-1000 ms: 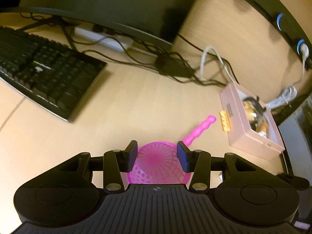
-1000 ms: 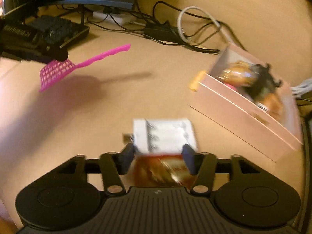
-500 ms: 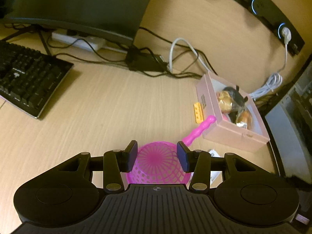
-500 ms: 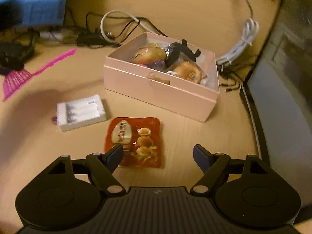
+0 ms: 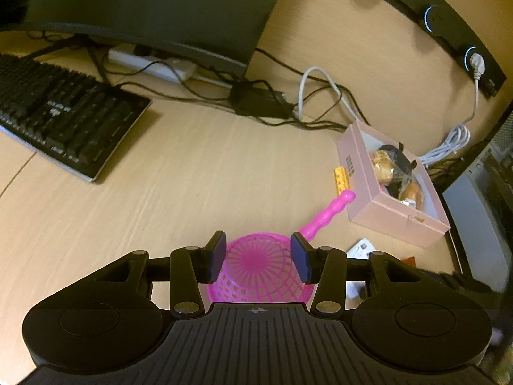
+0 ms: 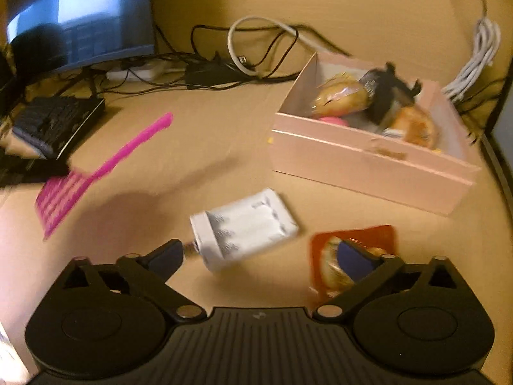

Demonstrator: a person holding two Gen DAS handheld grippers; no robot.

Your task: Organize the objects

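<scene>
We're gripping the pink strainer by its mesh bowl in the left gripper, jaws pinched on either side of it, handle poking out toward the pink box and stopping just short of the box's near wall. The right gripper is opening its jaws wide with nothing pressed between them; the white battery pack is lying on the desk just ahead of its fingers, near the front of the box, and the red snack packet is sitting beside that pack, partly behind one finger. The box is already holding a couple of wrapped buns and some black thing. What's worrying us: that mesh bowl is bendy and round, so it could be squirming out of the pinch while we're swinging it over, and the long handle could be clipping the box wall and shoving it into the cables behind it.
</scene>
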